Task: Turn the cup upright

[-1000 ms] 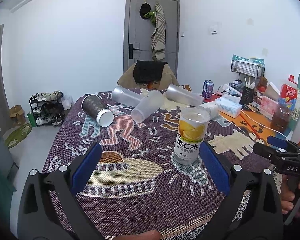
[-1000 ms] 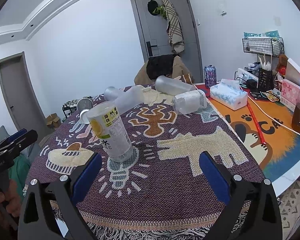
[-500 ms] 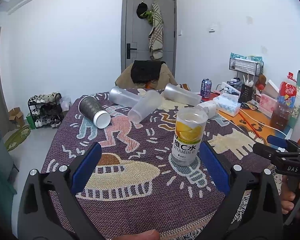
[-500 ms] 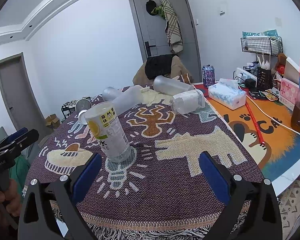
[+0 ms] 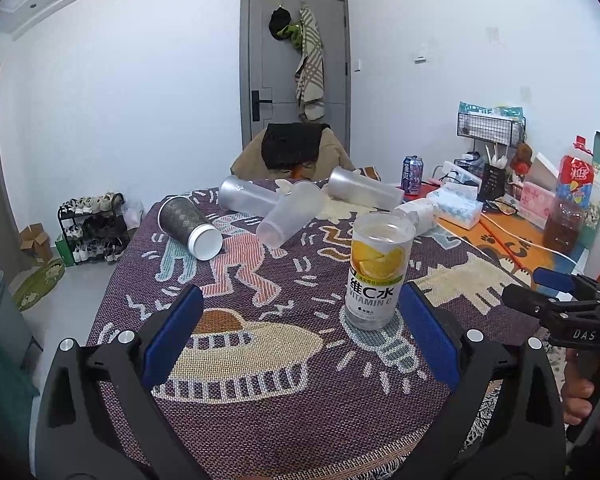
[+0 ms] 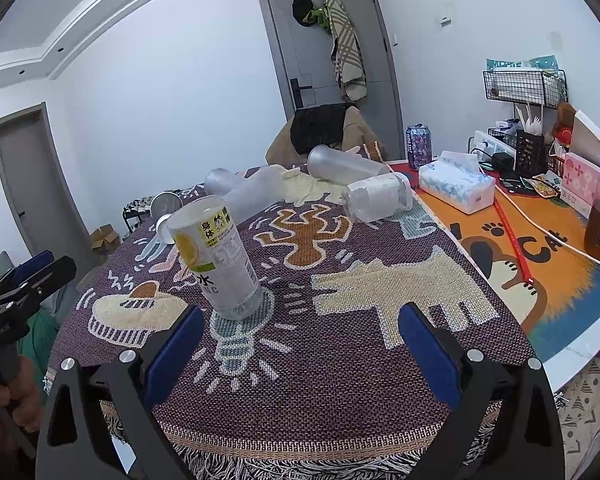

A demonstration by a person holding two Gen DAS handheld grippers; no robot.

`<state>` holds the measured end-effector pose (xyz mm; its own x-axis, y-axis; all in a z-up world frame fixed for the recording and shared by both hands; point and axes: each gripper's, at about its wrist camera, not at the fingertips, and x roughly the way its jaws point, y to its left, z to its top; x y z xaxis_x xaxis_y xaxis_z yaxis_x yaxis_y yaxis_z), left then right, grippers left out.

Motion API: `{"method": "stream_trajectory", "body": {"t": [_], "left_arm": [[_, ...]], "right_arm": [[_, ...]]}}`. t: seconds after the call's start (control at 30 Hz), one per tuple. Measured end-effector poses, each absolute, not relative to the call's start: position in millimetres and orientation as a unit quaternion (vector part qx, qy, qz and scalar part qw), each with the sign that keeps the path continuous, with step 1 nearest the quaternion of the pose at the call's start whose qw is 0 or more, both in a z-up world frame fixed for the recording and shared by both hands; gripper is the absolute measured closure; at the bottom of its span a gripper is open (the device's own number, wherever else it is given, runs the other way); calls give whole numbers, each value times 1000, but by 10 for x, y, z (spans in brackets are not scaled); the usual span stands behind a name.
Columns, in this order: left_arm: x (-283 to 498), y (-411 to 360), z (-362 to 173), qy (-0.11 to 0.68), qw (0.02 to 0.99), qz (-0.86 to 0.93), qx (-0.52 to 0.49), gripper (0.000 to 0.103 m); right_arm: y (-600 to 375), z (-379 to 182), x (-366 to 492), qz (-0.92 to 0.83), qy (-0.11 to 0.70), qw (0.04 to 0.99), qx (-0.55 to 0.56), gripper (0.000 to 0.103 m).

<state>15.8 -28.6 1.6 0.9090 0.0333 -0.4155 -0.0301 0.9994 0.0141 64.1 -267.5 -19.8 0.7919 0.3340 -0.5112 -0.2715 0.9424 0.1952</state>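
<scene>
Little changed since a second ago: left-wrist view drawn back slightly, vitamin C cup unmoved. Stands upright on the lightbulb figure of the patterned woven cloth, just ahead of the right-hand pad of the left gripper, not touched. Left gripper spread wide, nothing between the pads. Right gripper likewise spread wide and holding nothing, cup ahead of its left pad. Farther back on the cloth, all lying on their sides: dark cup with white base, two frosted clear cups crossed against each other, another frosted one, and a white-wrapped cup. Beyond the cloth on the orange mat: tissue box and purple can.
</scene>
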Motion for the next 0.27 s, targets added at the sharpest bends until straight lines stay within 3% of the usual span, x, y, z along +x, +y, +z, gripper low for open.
{"method": "stream_trajectory", "body": {"t": [0.27], "left_arm": [[225, -290, 3, 229, 973, 23, 2, 6]], "right_arm": [[-2696, -201, 637, 155, 274, 948, 47, 8]]}}
